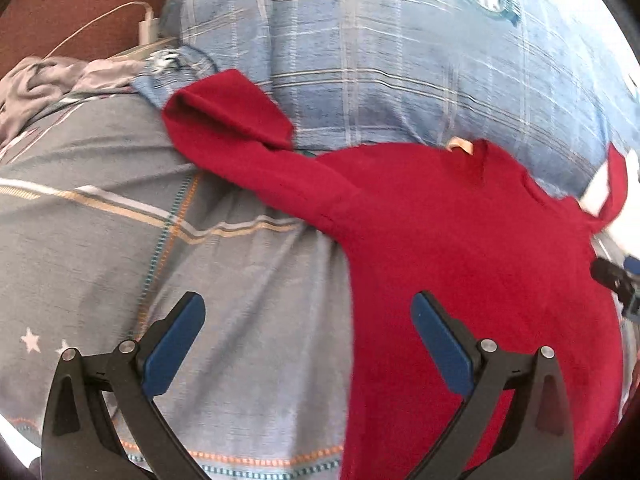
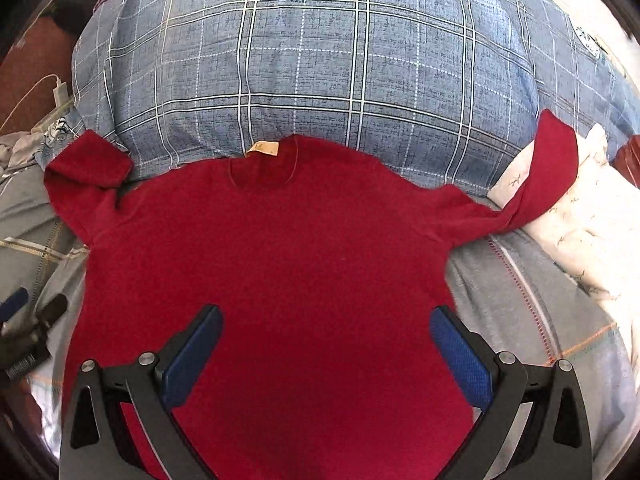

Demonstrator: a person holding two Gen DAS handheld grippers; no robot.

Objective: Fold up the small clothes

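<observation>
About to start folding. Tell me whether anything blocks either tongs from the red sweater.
Nothing visible does. The red sweater lies spread flat on the bedsheet, with nothing on top. The right tongs hang open directly over its body; the left tongs hang open at its edge.

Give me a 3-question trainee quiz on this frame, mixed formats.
1. True or false: the right gripper is clamped on the red sweater.
2. The sweater's neck label points toward: A) the plaid pillow B) the grippers C) the white charger
3. Fill in: the left gripper hangs open over the sweater's ____ edge, by the grey bedsheet.

Key: 1 false, both grippers are open and empty; 2 A; 3 left.
</observation>
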